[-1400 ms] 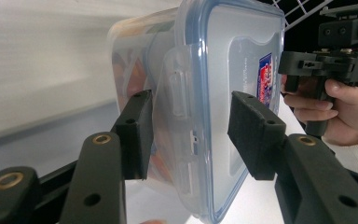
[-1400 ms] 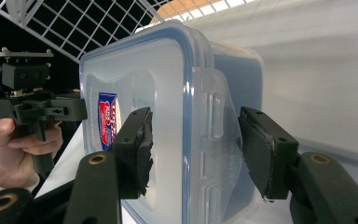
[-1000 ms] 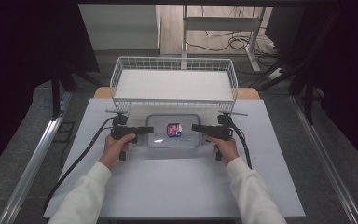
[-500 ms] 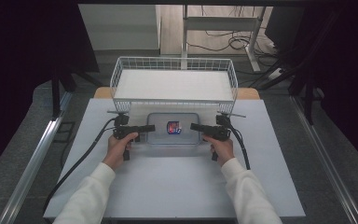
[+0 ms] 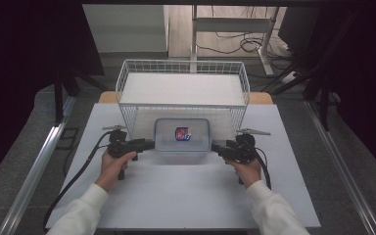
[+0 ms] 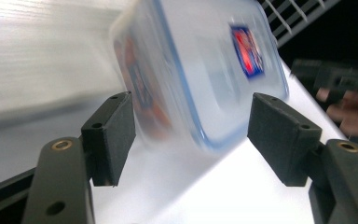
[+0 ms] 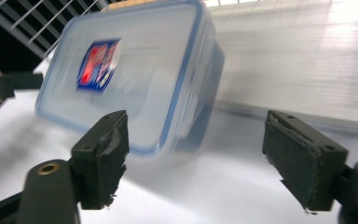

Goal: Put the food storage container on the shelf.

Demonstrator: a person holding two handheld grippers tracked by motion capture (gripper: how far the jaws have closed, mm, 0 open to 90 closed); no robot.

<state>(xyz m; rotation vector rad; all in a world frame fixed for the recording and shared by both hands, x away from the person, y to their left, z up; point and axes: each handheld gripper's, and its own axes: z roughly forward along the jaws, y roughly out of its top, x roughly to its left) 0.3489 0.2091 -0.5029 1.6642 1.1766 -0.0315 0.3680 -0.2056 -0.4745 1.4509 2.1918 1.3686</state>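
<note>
A clear plastic container (image 5: 182,134) with a blue-rimmed lid and a red and blue label rests on the white table (image 5: 186,196), just in front of the wire basket (image 5: 183,88). My left gripper (image 5: 148,144) is at its left end and my right gripper (image 5: 216,146) at its right end, each just clear of it. In the left gripper view the left gripper (image 6: 193,130) has just been opening, and the blurred container (image 6: 200,70) lies ahead, untouched by the pads. The right gripper (image 7: 200,140) has also just been opening, with the container (image 7: 135,70) off its left pad.
The wire basket has a white floor and stands at the back of the table, touching or nearly touching the container's far side. Cables trail from both grippers toward the person. Metal rails run along both sides of the table.
Both grippers have let go of the container's ends, opened, and drawn apart to left and right. The container now sits slightly nearer the basket.
</note>
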